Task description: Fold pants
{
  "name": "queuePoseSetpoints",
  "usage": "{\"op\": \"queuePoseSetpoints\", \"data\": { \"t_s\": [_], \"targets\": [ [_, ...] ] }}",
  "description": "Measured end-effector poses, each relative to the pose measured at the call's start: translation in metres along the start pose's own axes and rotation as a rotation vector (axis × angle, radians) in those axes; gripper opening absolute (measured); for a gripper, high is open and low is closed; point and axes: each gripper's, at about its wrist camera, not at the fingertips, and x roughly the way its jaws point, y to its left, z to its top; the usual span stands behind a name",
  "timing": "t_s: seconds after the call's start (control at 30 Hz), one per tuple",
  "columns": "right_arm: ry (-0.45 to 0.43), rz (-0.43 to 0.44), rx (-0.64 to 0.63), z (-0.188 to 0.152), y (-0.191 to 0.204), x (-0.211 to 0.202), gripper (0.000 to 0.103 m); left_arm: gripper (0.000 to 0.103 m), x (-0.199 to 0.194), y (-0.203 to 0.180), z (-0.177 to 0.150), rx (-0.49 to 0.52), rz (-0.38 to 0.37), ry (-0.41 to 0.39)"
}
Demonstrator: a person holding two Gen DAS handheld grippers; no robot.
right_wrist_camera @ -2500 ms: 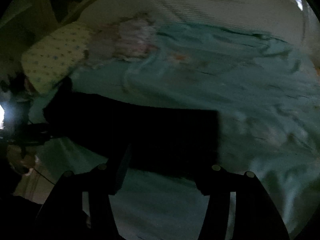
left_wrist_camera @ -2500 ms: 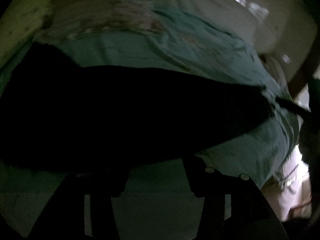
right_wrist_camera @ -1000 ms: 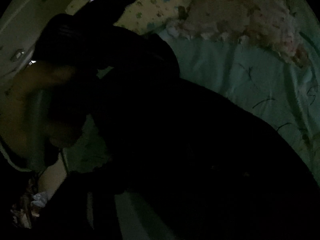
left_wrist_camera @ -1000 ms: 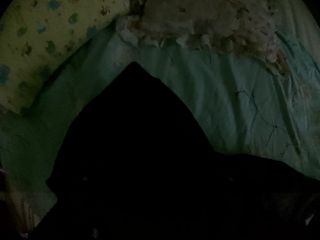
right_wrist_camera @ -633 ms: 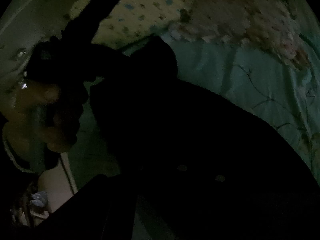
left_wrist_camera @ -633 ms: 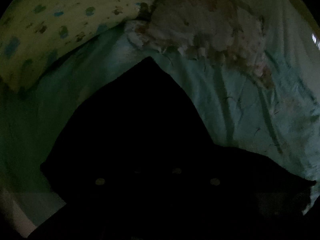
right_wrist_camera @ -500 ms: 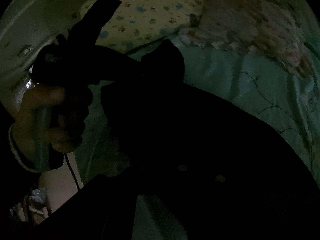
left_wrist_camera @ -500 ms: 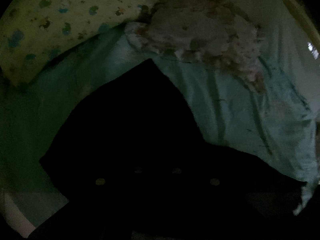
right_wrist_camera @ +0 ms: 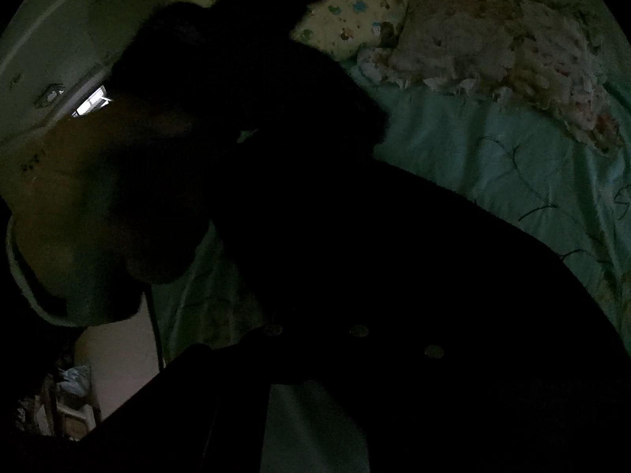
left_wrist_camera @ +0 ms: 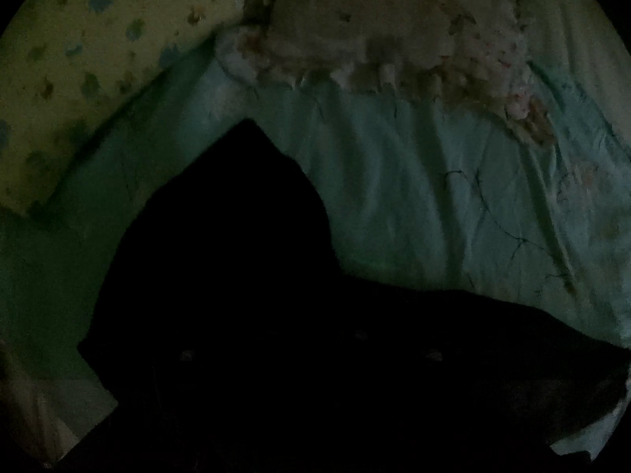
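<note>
The room is very dim, and the black fabric pants [left_wrist_camera: 244,276] lie spread over the pale teal bedsheet [left_wrist_camera: 434,205] that covers the bed, a dark mass with one pointed fold rising toward the head of the bed and a long part running off to the right. In the left wrist view the left gripper [left_wrist_camera: 307,354] sits low over the dark cloth; only a few faint round screws show against the black, so I cannot tell whether its fingers are spread or pressed together. In the right wrist view the right gripper [right_wrist_camera: 351,339] is likewise sunk into the black cloth, three pale screws marking it, and how its fingers stand cannot be made out either. In that same view the person's left hand [right_wrist_camera: 79,205] is at the left, wrapped around the dark handle of its tool above the pants. At the head of the bed lies a yellow pillow with small blue and brown prints [left_wrist_camera: 90,63], and just beside it a crumpled whitish blanket with a pink floral pattern [left_wrist_camera: 414,39].
</note>
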Motion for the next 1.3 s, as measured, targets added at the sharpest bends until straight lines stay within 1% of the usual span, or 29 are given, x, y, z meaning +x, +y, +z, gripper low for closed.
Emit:
{"op": "queuePoseSetpoints", "data": {
  "t_s": [0.07,0.13,0.17,0.2,0.27,0.3,0.33,0.4,0.43,0.5,0.57,0.67,0.8,0.9,0.93,1.0,1.03,1.1,1.13,1.17,1.2,1.23,1.3],
  "targets": [
    [-0.003,-0.001,-0.001,0.001,0.001,-0.001,0.006,0.004,-0.01,0.007,-0.005,-0.007,-0.014,-0.042],
    [-0.008,-0.004,-0.007,0.001,0.002,0.002,0.006,0.004,-0.023,0.019,-0.011,-0.037,-0.053,-0.082],
    [-0.011,-0.003,-0.01,0.001,0.003,0.001,0.006,0.004,-0.03,0.026,-0.014,-0.058,-0.081,-0.104],
    [-0.013,-0.002,-0.013,0.002,0.003,0.001,0.006,0.004,-0.041,0.039,-0.021,-0.095,-0.126,-0.139],
    [-0.016,-0.003,-0.03,0.003,0.006,0.0,0.006,0.003,-0.054,0.054,-0.032,-0.141,-0.164,-0.176],
    [-0.019,-0.005,-0.044,0.002,0.008,-0.002,0.006,0.003,-0.062,0.067,-0.042,-0.176,-0.199,-0.2],
    [-0.023,-0.007,-0.06,0.001,0.011,-0.003,0.006,0.003,-0.065,0.073,-0.049,-0.197,-0.212,-0.207],
    [-0.022,-0.015,-0.09,0.002,0.012,-0.002,0.006,0.003,-0.069,0.087,-0.066,-0.243,-0.238,-0.207],
    [-0.019,-0.02,-0.106,0.0,0.014,-0.004,0.006,0.003,-0.067,0.096,-0.078,-0.282,-0.262,-0.201],
    [-0.007,-0.026,-0.128,0.001,0.015,0.0,0.006,0.003,-0.062,0.106,-0.092,-0.318,-0.282,-0.189],
    [0.009,-0.029,-0.14,-0.002,0.015,0.003,0.006,0.003,-0.054,0.114,-0.11,-0.353,-0.293,-0.173],
    [0.039,-0.034,-0.151,-0.006,0.017,0.006,0.006,0.003,-0.044,0.121,-0.125,-0.384,-0.306,-0.159],
    [0.074,-0.042,-0.161,-0.01,0.021,0.011,0.006,0.004,-0.032,0.129,-0.136,-0.405,-0.321,-0.152],
    [0.094,-0.041,-0.133,-0.012,0.021,0.015,0.006,0.005,-0.027,0.132,-0.134,-0.401,-0.33,-0.159],
    [0.101,-0.034,-0.119,-0.012,0.02,0.016,0.01,0.005,-0.025,0.132,-0.132,-0.4,-0.331,-0.159],
    [0.102,-0.019,-0.074,-0.01,0.016,0.018,0.011,0.009,-0.024,0.136,-0.131,-0.399,-0.321,-0.153],
    [0.103,-0.008,-0.058,-0.009,0.015,0.02,0.016,0.01,-0.025,0.137,-0.132,-0.4,-0.318,-0.157],
    [0.102,0.023,-0.027,-0.008,0.013,0.019,0.022,0.011,-0.029,0.142,-0.134,-0.407,-0.317,-0.167],
    [0.1,0.038,-0.012,-0.009,0.013,0.017,0.029,0.015,-0.031,0.144,-0.137,-0.409,-0.313,-0.167],
    [0.098,0.052,0.0,-0.01,0.013,0.015,0.032,0.022,-0.032,0.146,-0.139,-0.412,-0.309,-0.168],
    [0.096,0.067,0.008,-0.011,0.013,0.013,0.038,0.028,-0.033,0.15,-0.144,-0.422,-0.3,-0.166],
    [0.092,0.071,0.01,-0.011,0.014,0.011,0.041,0.031,-0.033,0.152,-0.145,-0.425,-0.301,-0.165],
    [0.087,0.072,0.013,-0.011,0.015,0.009,0.041,0.038,-0.034,0.161,-0.153,-0.445,-0.302,-0.159]
  ]
}}
